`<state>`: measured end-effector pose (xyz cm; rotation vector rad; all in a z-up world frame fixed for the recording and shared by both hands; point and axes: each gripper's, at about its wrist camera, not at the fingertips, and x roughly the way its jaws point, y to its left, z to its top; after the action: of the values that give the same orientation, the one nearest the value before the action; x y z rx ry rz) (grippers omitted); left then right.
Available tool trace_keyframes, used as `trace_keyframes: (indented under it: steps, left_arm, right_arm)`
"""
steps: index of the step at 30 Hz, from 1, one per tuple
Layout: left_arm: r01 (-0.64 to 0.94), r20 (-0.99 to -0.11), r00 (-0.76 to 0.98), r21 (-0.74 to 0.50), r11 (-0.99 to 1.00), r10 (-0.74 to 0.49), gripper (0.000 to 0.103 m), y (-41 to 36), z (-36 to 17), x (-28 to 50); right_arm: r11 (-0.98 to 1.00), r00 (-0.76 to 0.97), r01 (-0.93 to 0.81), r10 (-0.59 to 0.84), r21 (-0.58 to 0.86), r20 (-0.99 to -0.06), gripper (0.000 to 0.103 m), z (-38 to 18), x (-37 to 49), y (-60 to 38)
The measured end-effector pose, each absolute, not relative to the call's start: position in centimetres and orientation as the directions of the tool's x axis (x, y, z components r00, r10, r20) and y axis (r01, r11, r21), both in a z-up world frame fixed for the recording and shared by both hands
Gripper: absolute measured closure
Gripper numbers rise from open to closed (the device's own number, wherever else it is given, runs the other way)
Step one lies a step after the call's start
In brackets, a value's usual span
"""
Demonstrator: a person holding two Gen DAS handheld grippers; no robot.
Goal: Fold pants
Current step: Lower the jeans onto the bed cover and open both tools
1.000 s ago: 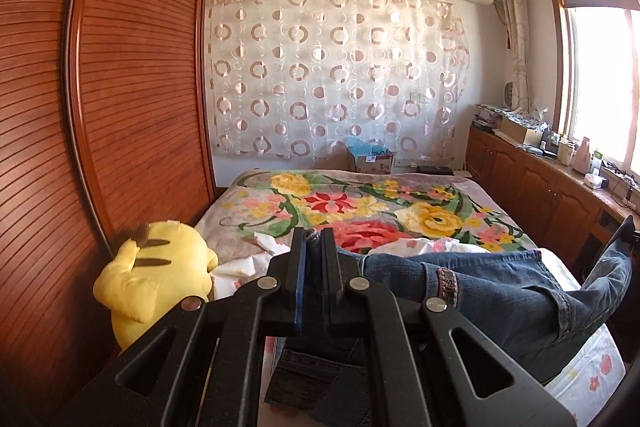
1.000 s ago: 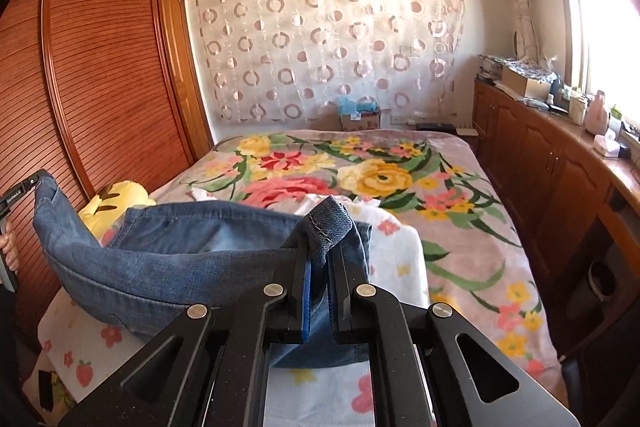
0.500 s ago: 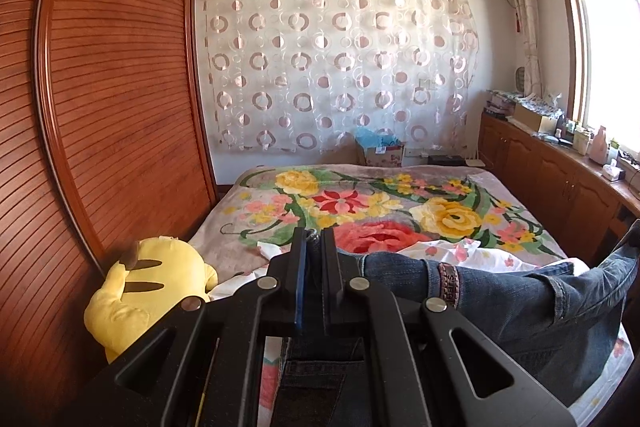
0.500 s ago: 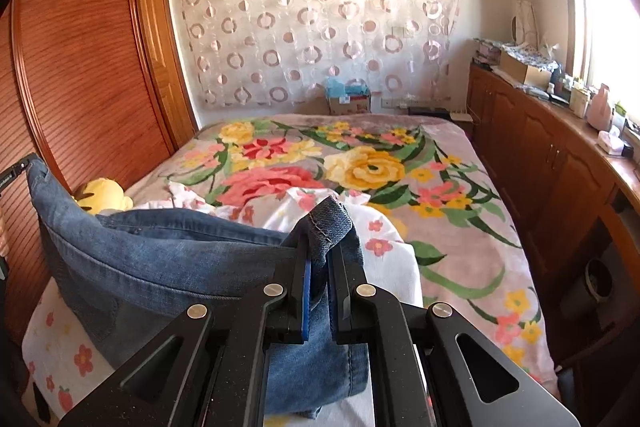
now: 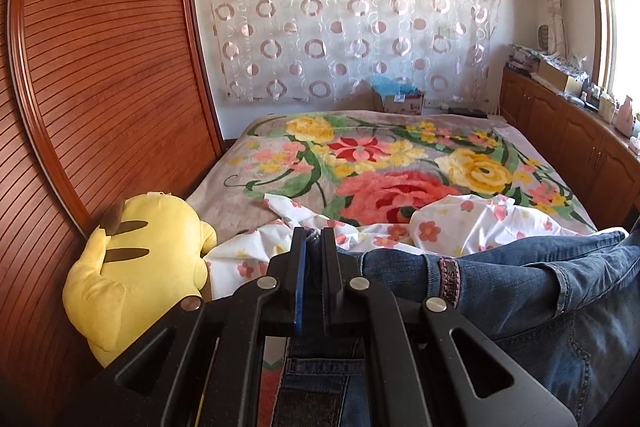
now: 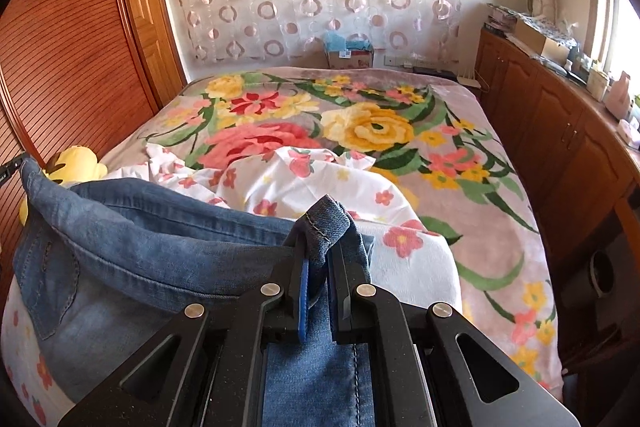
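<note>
Blue denim pants (image 5: 500, 283) hang stretched between my two grippers above the near end of the bed. My left gripper (image 5: 314, 239) is shut on one end of the waistband, with a belt loop and label to its right. My right gripper (image 6: 320, 239) is shut on a bunched denim edge of the pants (image 6: 152, 251), which sag to the left toward the other gripper. The lower part of the pants hangs out of sight below both grippers.
A floral blanket (image 6: 380, 123) covers the bed, with a crumpled white flowered sheet (image 6: 304, 179) at its near end. A yellow plush toy (image 5: 140, 267) sits at the left by the wooden wardrobe (image 5: 100, 87). Wooden cabinets (image 6: 560, 131) line the right wall.
Both grippers have risen and tilted down with the pants still held. More of the bed shows, and the denim now hangs lower in the views.
</note>
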<state>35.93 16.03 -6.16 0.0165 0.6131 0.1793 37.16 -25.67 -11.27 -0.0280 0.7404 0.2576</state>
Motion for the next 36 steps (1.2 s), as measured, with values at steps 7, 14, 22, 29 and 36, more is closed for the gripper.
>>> trace_keyframes:
  steps: [7,14,22,29,36]
  left_arm:
    - [-0.165,-0.588,0.789,0.078,0.983,0.178,0.096,16.4,-7.0,37.9]
    - [-0.16,-0.603,0.78,0.062,0.985,0.165,0.096,16.3,-7.3,38.4]
    - [-0.133,-0.614,0.779,0.039,0.99,0.128,0.079,16.1,-6.4,36.6]
    - [-0.039,-0.615,0.787,0.02,0.999,0.043,0.052,14.0,-5.5,34.8]
    - [0.126,-0.659,0.749,0.034,0.991,-0.073,0.052,8.4,-6.6,35.0]
  right_arm:
    - [0.973,0.72,-0.206,0.221,0.101,-0.657,0.073,-11.9,37.9,-26.5]
    - [0.982,0.742,-0.152,0.188,0.111,-0.644,0.059,-11.9,36.6,-27.6]
    - [0.979,0.731,-0.183,0.197,0.091,-0.653,0.059,-11.9,33.6,-27.4]
    - [0.973,0.717,-0.212,0.221,0.095,-0.661,0.059,-11.7,31.8,-27.9]
    - [0.961,0.703,-0.252,0.26,0.11,-0.662,0.059,-11.4,31.4,-27.8]
